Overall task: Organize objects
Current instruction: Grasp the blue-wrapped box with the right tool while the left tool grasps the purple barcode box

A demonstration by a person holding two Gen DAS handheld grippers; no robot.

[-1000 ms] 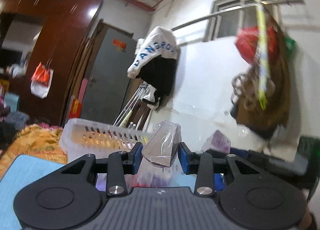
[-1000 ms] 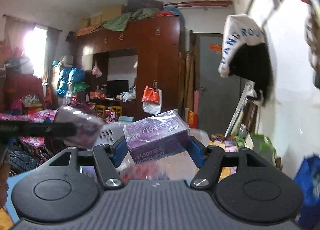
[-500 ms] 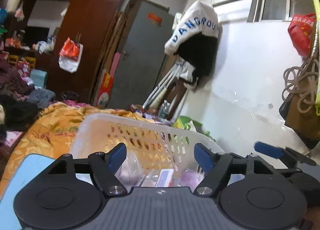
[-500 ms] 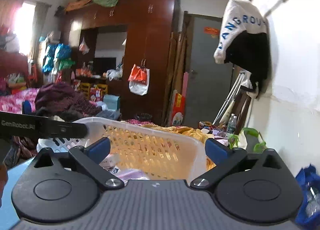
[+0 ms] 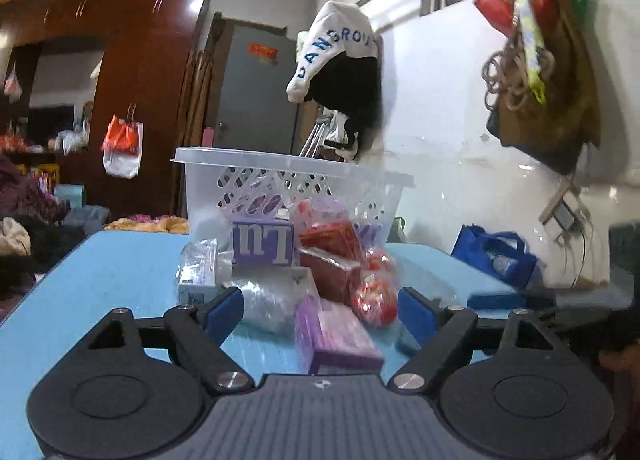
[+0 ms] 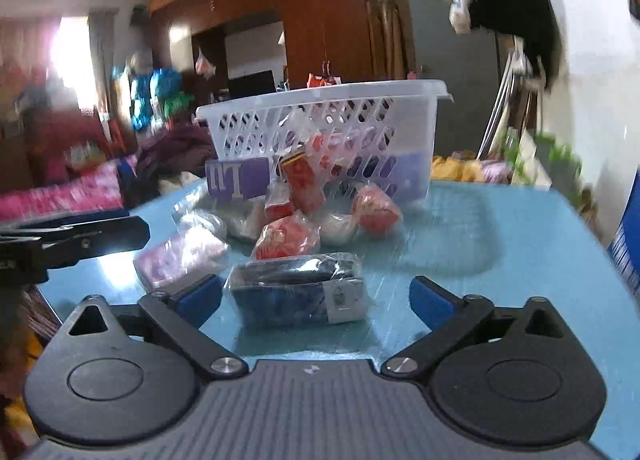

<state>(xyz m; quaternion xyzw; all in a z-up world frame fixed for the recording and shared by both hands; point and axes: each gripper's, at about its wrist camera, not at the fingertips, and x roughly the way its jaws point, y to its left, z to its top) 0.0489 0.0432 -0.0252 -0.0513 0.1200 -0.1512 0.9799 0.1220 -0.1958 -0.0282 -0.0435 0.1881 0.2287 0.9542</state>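
A white slotted basket (image 5: 288,179) stands on the blue table (image 5: 120,268), with a heap of wrapped packets in front of it. My left gripper (image 5: 320,306) hangs low over the table, its jaws opening and not touching anything. A purple box (image 5: 336,336) lies on the table in the gap between them, with a clear bag (image 5: 272,300) and red boxes (image 5: 328,256) just beyond. My right gripper (image 6: 316,296) is open, with a dark blue wrapped packet (image 6: 300,292) lying between its fingers, untouched. Behind it are red packets (image 6: 288,240) and the basket (image 6: 320,115).
A blue bag (image 5: 496,256) sits beyond the table's right edge by the white wall. Bedding and clothes (image 6: 80,183) lie past the left edge. The left gripper's finger (image 6: 80,236) reaches into the right wrist view from the left. Bare blue tabletop (image 6: 500,252) spreads to the right.
A second ago the left gripper held a clear bag and the right a purple box, above the basket. Both opened, let go, and dropped low to the table in front of the basket.
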